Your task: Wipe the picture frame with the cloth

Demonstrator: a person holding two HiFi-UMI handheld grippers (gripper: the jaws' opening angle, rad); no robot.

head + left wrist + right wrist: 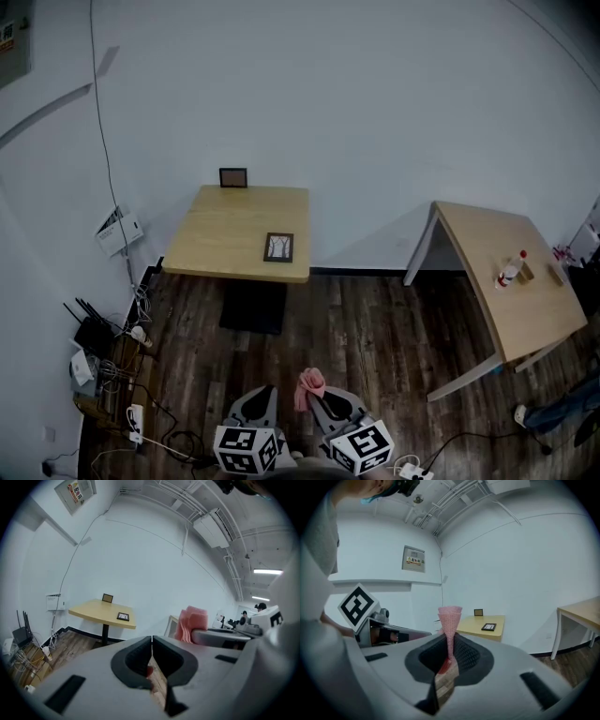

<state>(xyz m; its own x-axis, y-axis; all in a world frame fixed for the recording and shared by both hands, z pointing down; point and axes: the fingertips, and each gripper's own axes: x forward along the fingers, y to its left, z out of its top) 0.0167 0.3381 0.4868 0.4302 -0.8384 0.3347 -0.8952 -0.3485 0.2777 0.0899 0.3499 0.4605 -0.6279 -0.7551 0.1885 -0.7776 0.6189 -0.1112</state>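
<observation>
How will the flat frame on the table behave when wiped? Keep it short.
The frame lies flat, so it probably won't tip. It looks thin, likely light, so it may slide on the smooth table. It sits near the edge; a push that way could drop it.

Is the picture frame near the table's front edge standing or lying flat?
Lying flat: the picture frame rests face-up on the table.
</observation>
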